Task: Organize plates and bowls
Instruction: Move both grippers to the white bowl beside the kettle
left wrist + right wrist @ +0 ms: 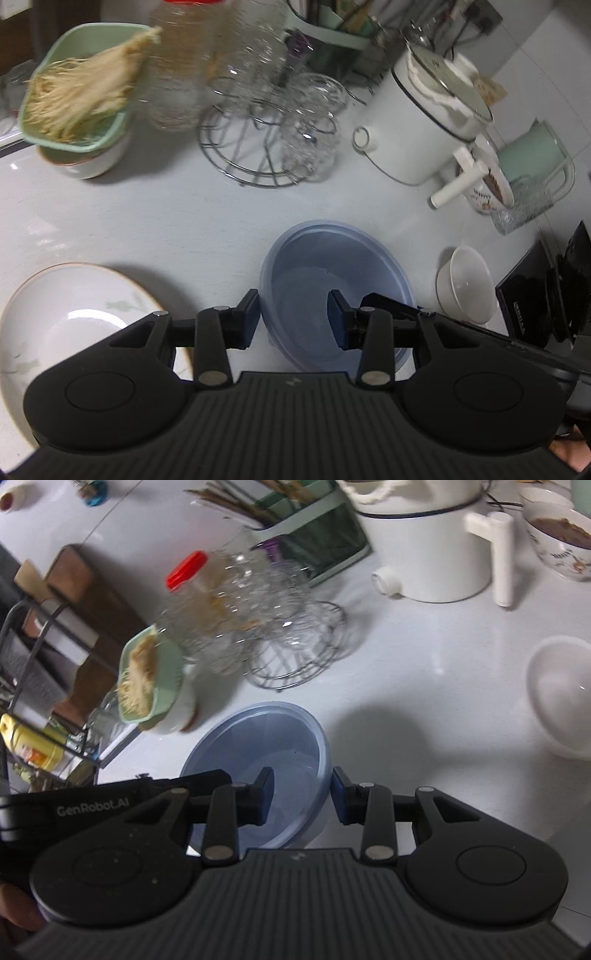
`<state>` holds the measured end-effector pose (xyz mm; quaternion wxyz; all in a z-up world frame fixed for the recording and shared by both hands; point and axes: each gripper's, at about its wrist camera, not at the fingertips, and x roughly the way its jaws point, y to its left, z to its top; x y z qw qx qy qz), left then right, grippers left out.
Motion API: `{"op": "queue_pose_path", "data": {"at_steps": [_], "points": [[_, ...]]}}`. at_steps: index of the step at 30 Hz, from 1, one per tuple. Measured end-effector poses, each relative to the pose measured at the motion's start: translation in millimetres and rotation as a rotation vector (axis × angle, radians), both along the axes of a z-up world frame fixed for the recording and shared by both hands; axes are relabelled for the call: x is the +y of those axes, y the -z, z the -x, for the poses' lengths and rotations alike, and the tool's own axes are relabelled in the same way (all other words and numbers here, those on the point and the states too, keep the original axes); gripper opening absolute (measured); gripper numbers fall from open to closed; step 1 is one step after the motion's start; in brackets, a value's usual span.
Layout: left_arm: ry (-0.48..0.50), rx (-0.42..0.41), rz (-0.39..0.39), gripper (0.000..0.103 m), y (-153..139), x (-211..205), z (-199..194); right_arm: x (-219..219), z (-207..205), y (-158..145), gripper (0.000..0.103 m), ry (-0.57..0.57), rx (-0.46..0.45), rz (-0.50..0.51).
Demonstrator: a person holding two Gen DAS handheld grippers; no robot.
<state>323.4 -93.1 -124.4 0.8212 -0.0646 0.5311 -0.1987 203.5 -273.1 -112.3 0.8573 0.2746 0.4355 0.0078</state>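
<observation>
Left gripper (295, 317) right up close, jaws slack and part-open astride the near-left rim of the blue bowl (332, 258), one finger outside, one inside, nothing clamped. Right gripper (301, 794) mirrors it on the opposite rim, also released. The bowl sits mid-worktop (184, 221), between the two. To do this well, I'd say: push both grippers deeper over the wall, close evenly, and lift level so the thin plastic doesn't twist or slip. Now the count, left to right: one sprig-patterned plate (74, 295) at the near left, one green basket (74, 85) on stacked bowls behind it, one blue bowl, one small white bowl (465, 284) to its right, one patterned bowl (491, 192) with brown contents further back.
</observation>
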Motion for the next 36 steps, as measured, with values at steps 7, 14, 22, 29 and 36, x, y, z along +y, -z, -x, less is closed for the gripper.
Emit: {"op": "queue_pose_path", "data": {"at_steps": [7,14,22,29,36], "points": [[0.043,0.046,-0.053,0.045,25.7,-25.9,-14.6,-17.5,-4.0,18.3,0.036,0.021,0.019,0.032],[0.036,0.058,-0.079,0.045,35.6,-33.0,-22.7,-21.1,-8.2,31.5,0.036,0.014,0.032,0.047],[0.014,0.050,-0.097,0.045,38.3,-30.8,-21.6,-21.3,-11.0,39.0,0.037,-0.006,0.042,0.036],[-0.023,0.011,-0.100,0.046,23.4,-19.6,-23.2,-20.5,-11.4,29.5,0.038,-0.005,0.015,0.042],[-0.032,-0.063,-0.093,0.046,-7.0,-14.8,-16.3,-20.1,-3.8,3.0,0.038,-0.004,-0.064,0.086]]}}
